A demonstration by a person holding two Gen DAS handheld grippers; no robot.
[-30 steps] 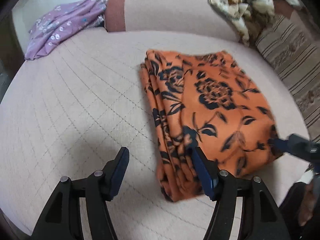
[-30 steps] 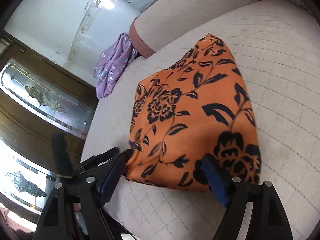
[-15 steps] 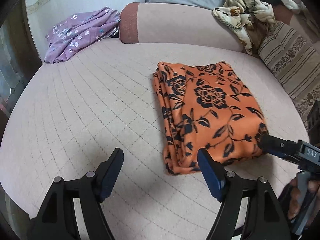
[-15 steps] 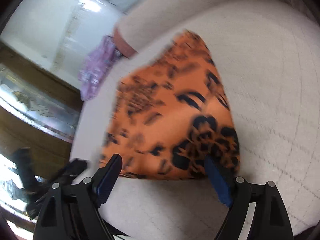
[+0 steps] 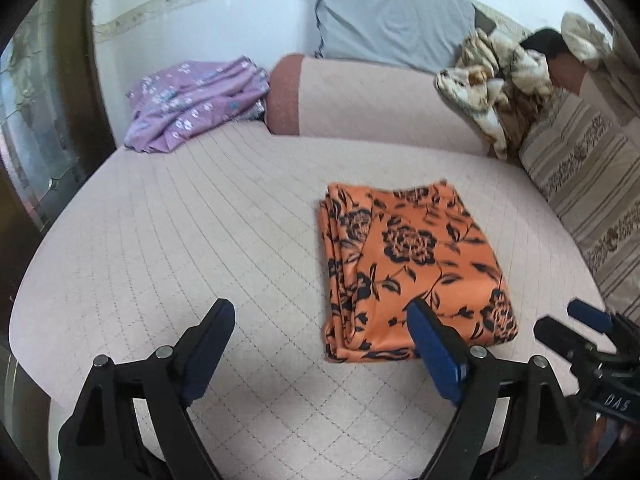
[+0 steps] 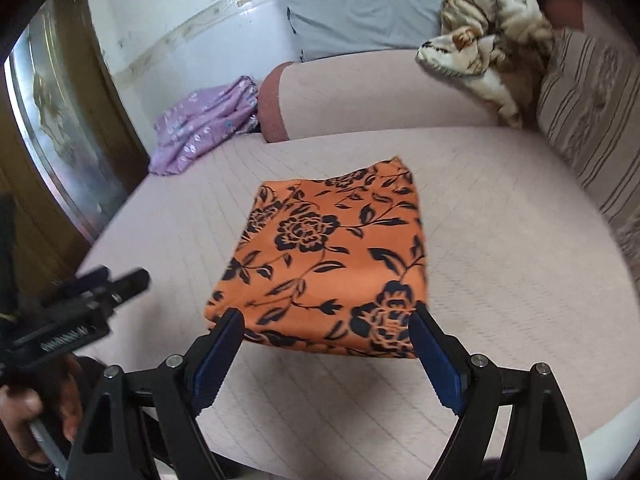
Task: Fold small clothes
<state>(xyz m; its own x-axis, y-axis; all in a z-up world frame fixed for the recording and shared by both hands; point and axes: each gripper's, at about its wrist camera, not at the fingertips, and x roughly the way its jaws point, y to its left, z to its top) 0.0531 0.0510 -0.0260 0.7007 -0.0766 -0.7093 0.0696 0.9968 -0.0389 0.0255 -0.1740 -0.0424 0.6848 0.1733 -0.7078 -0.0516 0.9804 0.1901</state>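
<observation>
Item: orange floral cloth (image 5: 412, 268), folded, lying just ahead of your left gripper (image 5: 320, 344), jaws opening, empty; right gripper (image 6: 326, 344) wide, empty. Fold apparently complete. Next, probably: fetch purple garment (image 5: 196, 104), far left.

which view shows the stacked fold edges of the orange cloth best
The left wrist view: the orange cloth lies off to one side there, so the layered folds along its left edge show clearly. The right wrist view shows the cloth centred but slightly blurred, mostly its flat top, with the near edge partly behind the fingers.
</observation>
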